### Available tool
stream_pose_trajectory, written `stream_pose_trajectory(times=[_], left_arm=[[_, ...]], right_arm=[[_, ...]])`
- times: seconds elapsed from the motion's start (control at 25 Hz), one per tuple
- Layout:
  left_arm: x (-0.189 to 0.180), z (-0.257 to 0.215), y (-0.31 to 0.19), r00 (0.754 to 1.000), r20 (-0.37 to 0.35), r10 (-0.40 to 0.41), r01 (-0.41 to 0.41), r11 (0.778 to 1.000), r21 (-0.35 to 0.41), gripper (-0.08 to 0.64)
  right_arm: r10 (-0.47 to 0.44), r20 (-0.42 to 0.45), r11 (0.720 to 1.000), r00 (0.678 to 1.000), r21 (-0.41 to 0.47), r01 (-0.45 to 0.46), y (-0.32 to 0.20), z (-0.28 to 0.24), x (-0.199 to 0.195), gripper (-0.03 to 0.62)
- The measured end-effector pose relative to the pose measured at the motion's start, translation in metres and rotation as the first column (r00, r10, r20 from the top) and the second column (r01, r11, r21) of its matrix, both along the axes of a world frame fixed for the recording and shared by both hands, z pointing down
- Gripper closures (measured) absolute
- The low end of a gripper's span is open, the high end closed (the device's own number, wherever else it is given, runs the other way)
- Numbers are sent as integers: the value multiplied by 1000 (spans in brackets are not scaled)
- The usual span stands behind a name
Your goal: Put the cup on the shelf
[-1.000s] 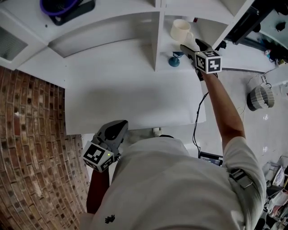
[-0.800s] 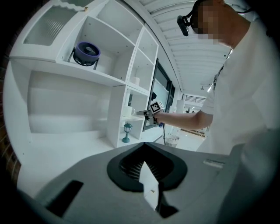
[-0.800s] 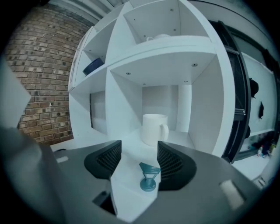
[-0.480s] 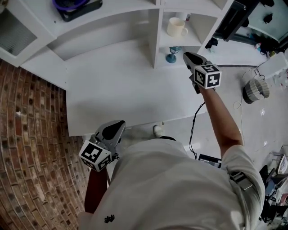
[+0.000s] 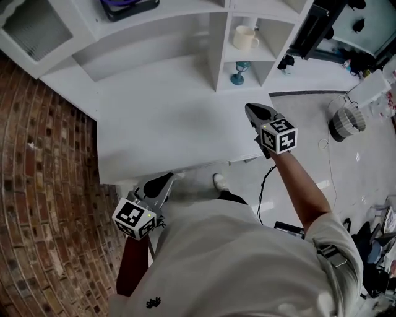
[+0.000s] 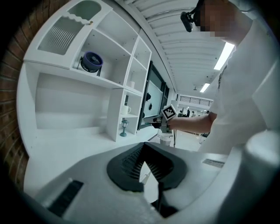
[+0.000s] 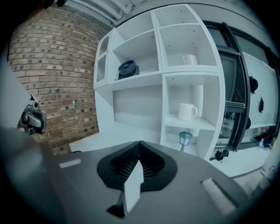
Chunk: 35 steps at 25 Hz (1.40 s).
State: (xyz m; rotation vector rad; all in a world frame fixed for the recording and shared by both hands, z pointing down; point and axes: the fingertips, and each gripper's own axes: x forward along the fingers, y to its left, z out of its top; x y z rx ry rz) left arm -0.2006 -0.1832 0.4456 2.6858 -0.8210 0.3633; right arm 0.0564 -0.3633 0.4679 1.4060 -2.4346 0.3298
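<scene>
A cream cup [image 5: 245, 38] stands upright by itself on a shelf of the white unit [image 5: 218, 43], with its handle to the right. It also shows in the right gripper view as the cup [image 7: 187, 112] and, small, in the left gripper view as the cup [image 6: 126, 110]. My right gripper [image 5: 252, 110] hovers over the desk's right front part, well clear of the cup, shut and empty; its jaws [image 7: 140, 148] meet. My left gripper [image 5: 162, 183] hangs low by the desk's near edge, its jaws [image 6: 143, 151] together with nothing between them.
A small blue lantern figure [image 5: 238, 73] stands in the cubby under the cup. A purple bowl on a black base [image 5: 127, 6] sits on a higher shelf. The white desk [image 5: 167, 124] lies below, a brick wall [image 5: 37, 186] at left, a white ribbed appliance [image 5: 345, 119] on the floor at right.
My right gripper has drawn back from the cup's cubby toward the person, out over the desk. The cup stays on the shelf. The left gripper has barely moved.
</scene>
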Motion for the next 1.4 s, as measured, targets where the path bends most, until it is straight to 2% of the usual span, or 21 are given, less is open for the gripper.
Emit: stream_pose_trajectory(times=[0.32,0.56,0.92,1.4], left_arm=[[-30,14,34,1000,1,20,-20,1000,-21,554],[-40,17,51,999,0,39,-39,999,-18,554],[-56,15,61,1000,-15,26,-26,1000,-14,554],[-65,15,77,1000,-26,14,-15,1000,-8,554]], right_arm=[[-34,41,999,999,-41,36,86,16,-49,581],[-71,57,996,996,-42,73,131,18,-78,581],[-85,61,996,995,-37,87,169,11,-95,581],[-130,66,991,989,-8,131,195,-6,-115,581]])
